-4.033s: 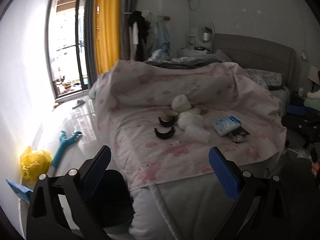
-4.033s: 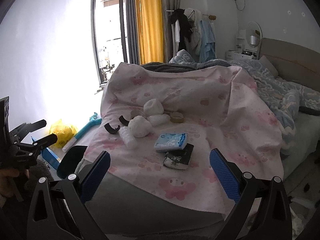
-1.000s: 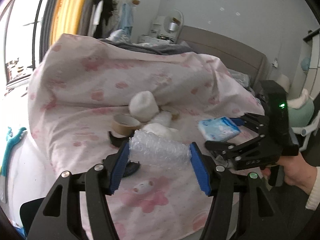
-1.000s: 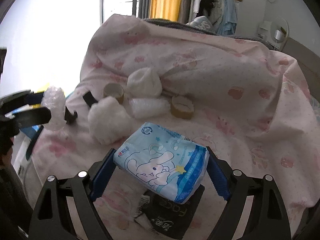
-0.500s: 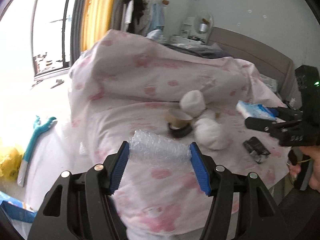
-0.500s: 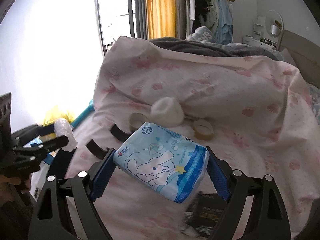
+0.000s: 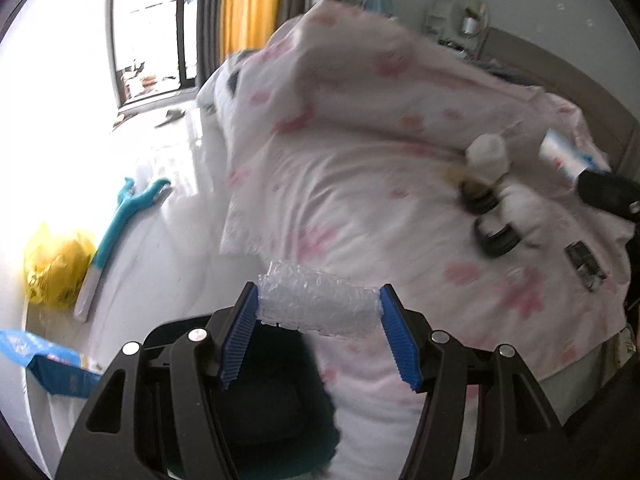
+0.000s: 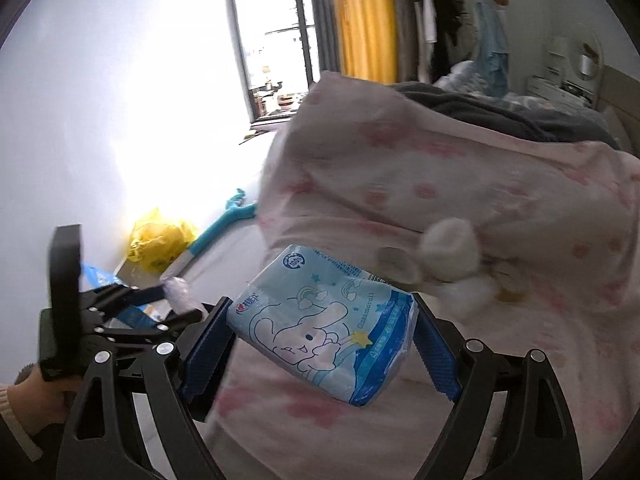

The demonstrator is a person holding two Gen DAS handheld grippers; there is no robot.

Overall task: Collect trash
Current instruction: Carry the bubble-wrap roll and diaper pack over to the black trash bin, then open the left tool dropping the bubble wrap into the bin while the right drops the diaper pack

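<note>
While both grippers are loaded, the items stand as follows. Left gripper (image 7: 318,308): blue pads clamped on the two ends of a roll of bubble wrap (image 7: 316,304), held crosswise above the dark bin (image 7: 272,408) that sits on the floor at the near left corner of the bed. Right gripper (image 8: 320,336): jaws wide, pressed on either side of a light-blue tissue pack (image 8: 324,320) printed with a cartoon rabbit, carried clear of the pink floral bedcover (image 8: 460,184).

Remaining on the bedcover, toward the right in the left wrist view: a white crumpled wad (image 7: 486,154), dark tape rings (image 7: 494,240), a small black packet (image 7: 584,266). All are blurred; further detail cannot be told.

On the floor at left, near the white wall: a yellow plastic bag (image 7: 52,264), a teal long-handled tool (image 7: 120,224) lying just right of it, and a blue wrapper (image 7: 44,364) nearer the camera.

Background: window (image 8: 276,40), yellow curtain (image 8: 364,20), hanging clothes (image 8: 452,28).

A hand (image 8: 36,400) grips the left gripper's handle at the near left of the right wrist view.
</note>
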